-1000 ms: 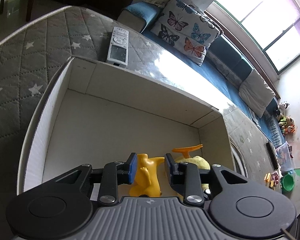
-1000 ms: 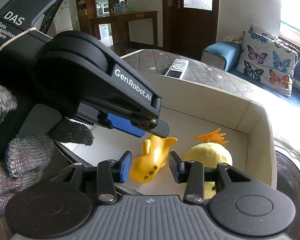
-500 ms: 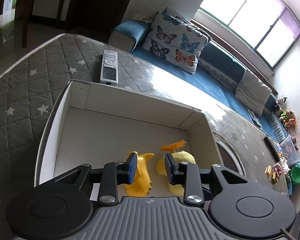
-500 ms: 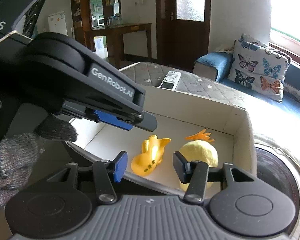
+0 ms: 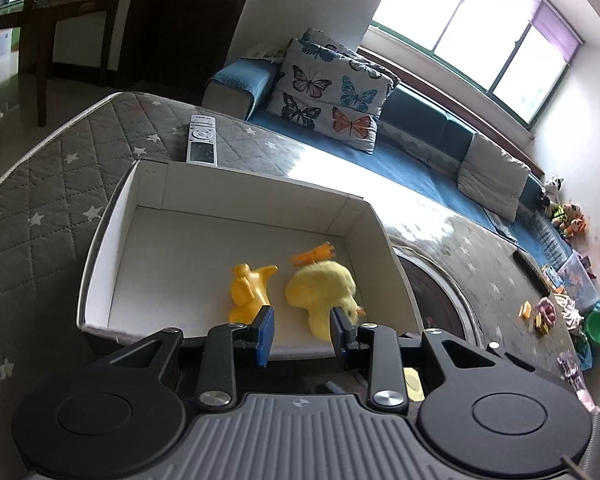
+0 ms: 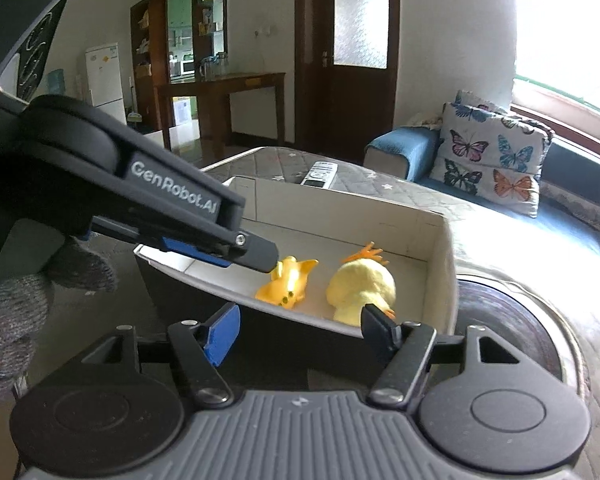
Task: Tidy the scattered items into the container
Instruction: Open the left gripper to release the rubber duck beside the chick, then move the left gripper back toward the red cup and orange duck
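Note:
A white cardboard box (image 5: 100, 264) lies on a grey star-quilted surface. Inside it, side by side near the right wall, are a yellow rubber toy (image 5: 248, 292) and a yellow plush duck (image 5: 320, 292) with orange feet. My left gripper (image 5: 303, 334) hovers over the box's near wall, partly open with nothing between its pads. In the right wrist view the box (image 6: 340, 216), rubber toy (image 6: 288, 282) and duck (image 6: 360, 288) show again. There the left gripper (image 6: 260, 256) reaches in from the left, held by a gloved hand (image 6: 20, 312). My right gripper (image 6: 300, 330) is short of the box, its jaws opening and empty.
A white remote (image 5: 202, 140) lies on the quilt beyond the box. A dark round disc (image 5: 432, 300) sits right of the box. A blue sofa with a butterfly cushion (image 5: 332, 96) runs along the back. Small toys (image 5: 540, 312) litter the far right.
Both grippers have drawn back and up from the box. The rubber toy that sat between the left pads now lies clear of them. The right jaws have spread wider.

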Tool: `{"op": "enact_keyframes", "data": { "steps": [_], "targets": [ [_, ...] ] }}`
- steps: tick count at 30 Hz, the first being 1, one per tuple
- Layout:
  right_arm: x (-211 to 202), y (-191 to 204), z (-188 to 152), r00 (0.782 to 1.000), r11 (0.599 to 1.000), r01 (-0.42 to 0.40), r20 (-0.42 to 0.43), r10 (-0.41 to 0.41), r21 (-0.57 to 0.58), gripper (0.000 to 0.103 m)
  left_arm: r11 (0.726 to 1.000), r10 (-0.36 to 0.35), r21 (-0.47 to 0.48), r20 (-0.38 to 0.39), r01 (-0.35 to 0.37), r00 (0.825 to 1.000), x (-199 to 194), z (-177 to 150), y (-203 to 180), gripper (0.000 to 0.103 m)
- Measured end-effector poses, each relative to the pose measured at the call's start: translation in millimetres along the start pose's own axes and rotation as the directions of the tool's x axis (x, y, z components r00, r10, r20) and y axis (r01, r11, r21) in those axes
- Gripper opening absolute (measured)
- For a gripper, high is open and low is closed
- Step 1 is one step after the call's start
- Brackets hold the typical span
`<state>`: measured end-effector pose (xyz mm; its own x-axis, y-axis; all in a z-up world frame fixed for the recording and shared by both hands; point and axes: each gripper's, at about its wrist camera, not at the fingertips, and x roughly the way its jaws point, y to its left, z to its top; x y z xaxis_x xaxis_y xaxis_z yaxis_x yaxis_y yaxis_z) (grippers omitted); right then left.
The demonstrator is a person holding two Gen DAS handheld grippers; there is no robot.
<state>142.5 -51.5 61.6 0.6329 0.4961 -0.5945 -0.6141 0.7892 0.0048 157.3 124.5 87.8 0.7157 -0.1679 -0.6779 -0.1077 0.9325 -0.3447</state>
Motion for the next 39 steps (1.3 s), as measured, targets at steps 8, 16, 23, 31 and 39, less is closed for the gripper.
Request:
{"op": "enact_keyframes", "data": {
  "steps": [8,16,23,31,39],
  "targets": [
    [-24.8,-2.0,-23.3,1.000,0.999,0.023,0.006,-0.023,0.035,0.077,0.999,0.016,0.036,-0.006,-0.016,1.000,-7.3,-23.8,-14.6,0.033],
    [-41.3,-1.4,-44.0,0.999,0.997,0.049,0.004,-0.049,0.063,0.079,0.997,0.052,0.053,-0.018,-0.051,0.999,-10.4,-45.3,-21.2,0.033],
    [-49.0,1.4,-57.8,0.997,0.995,0.078,-0.001,-0.078,0.065,0.083,0.987,0.129,0.098,-0.008,-0.128,0.992,-10.5,-56.0,-31.9,0.033],
    [-48.6,-1.4,-74.2,0.996,0.991,0.084,-0.031,-0.081,0.102,0.083,0.967,0.191,0.166,0.016,-0.191,0.982,-7.7,-63.7,-44.5,0.033],
    [-47.7,-3.4,-84.0,0.996,0.989,0.081,-0.049,-0.075,0.121,0.083,0.982,0.035,0.188,-0.018,-0.031,0.999,-7.4,-65.2,-49.7,0.033]
  ]
}}
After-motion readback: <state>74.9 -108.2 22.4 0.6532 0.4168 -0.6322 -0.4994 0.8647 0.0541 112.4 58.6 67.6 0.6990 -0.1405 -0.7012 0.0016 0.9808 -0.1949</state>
